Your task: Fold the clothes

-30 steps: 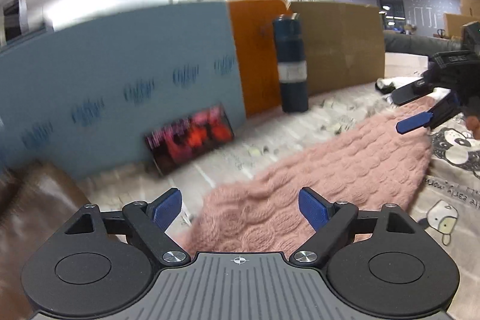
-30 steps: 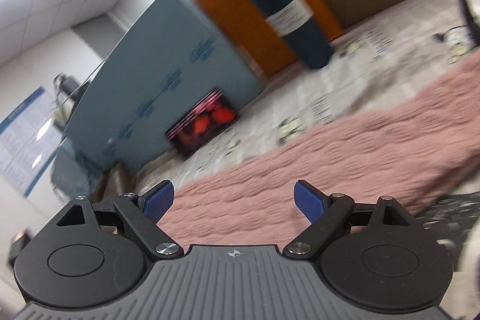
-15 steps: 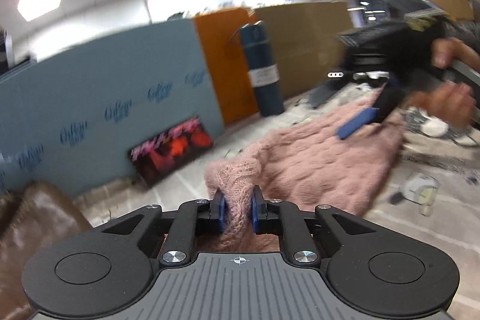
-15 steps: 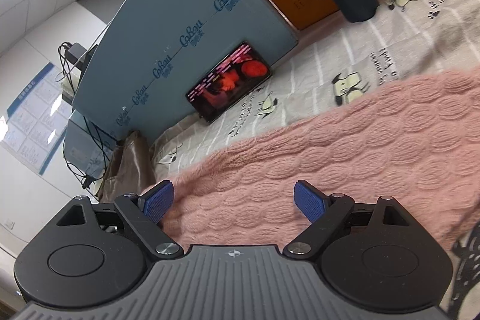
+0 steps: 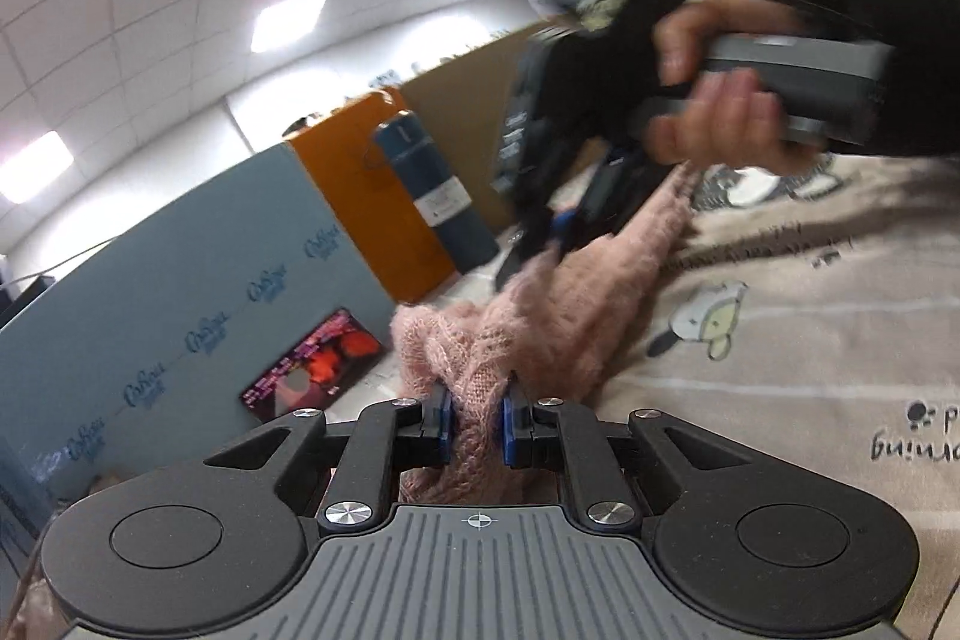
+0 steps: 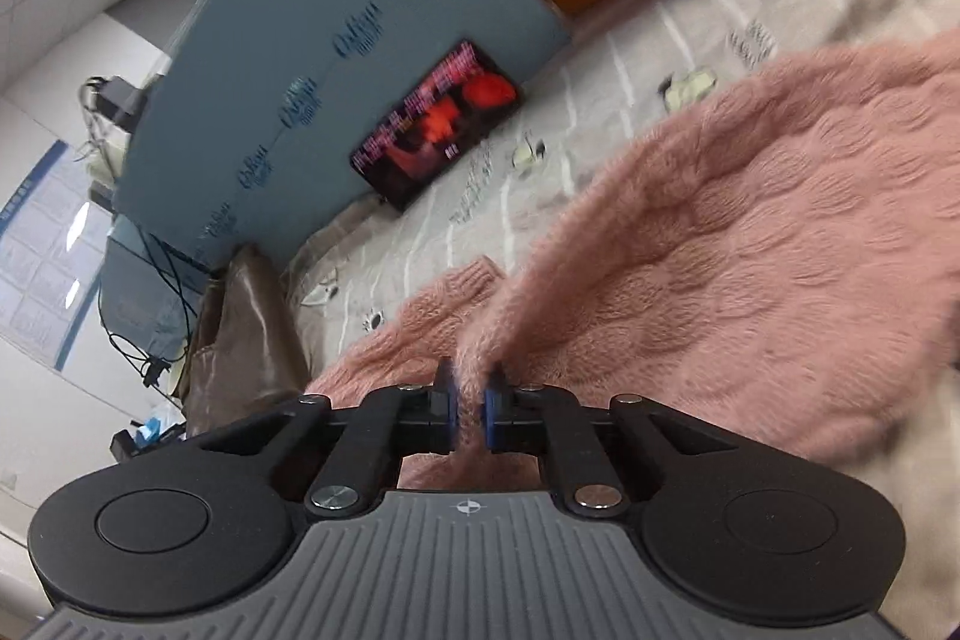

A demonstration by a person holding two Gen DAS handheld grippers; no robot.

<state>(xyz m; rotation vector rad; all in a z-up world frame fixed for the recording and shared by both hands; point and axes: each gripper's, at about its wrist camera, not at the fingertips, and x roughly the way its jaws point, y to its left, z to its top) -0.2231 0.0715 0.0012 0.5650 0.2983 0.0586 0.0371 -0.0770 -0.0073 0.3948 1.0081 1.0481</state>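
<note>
A pink knitted sweater [image 5: 558,304] lies on a bed sheet printed with cartoon animals [image 5: 780,340]. My left gripper [image 5: 476,421] is shut on a bunched edge of the sweater and holds it lifted. In the left wrist view the right gripper [image 5: 561,229], held in a hand, also pinches the sweater farther back. In the right wrist view my right gripper [image 6: 469,409] is shut on a fold of the sweater [image 6: 750,244], which spreads out to the right over the sheet [image 6: 480,196].
A blue board [image 5: 180,316], an orange board [image 5: 372,196] and a dark blue cylinder [image 5: 438,190] stand along the far edge. A phone with a red screen [image 6: 438,124] leans on the blue board. A brown bag [image 6: 240,328] sits at the left.
Both grippers have closed on the sweater: the left first, the right in the last half second. Both have lifted the fabric off the sheet.
</note>
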